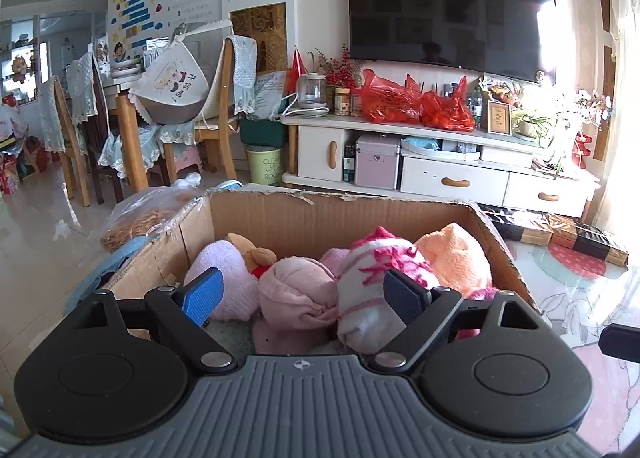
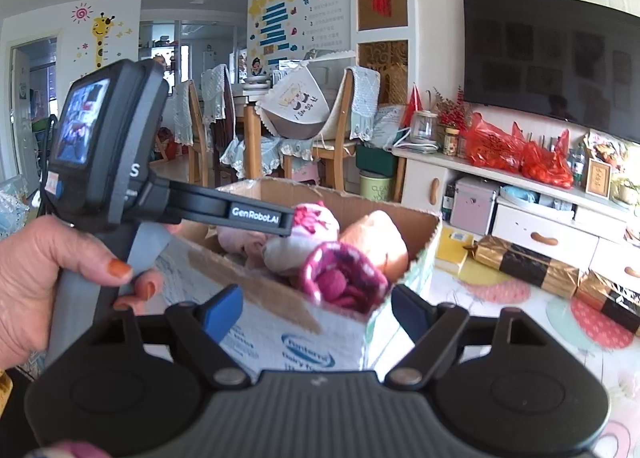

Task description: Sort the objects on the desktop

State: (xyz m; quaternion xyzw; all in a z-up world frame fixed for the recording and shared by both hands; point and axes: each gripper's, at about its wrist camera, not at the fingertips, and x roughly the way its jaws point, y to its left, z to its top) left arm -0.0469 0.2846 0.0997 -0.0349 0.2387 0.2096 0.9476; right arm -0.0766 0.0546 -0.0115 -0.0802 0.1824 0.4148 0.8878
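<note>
Both grippers nearest lens: left gripper jaws wide, nothing pinched, hovering over box contents; right gripper jaws wide, empty, just outside box corner. Cardboard box on table, torn rim, likely light but floppy; better carried by the base. Inside, soft rolled fabrics: striped sock roll, pink roll, orange cloth, dotted sock perched at corner. Probably light, squashy, non-slip; best pinched mid-bundle.
</note>
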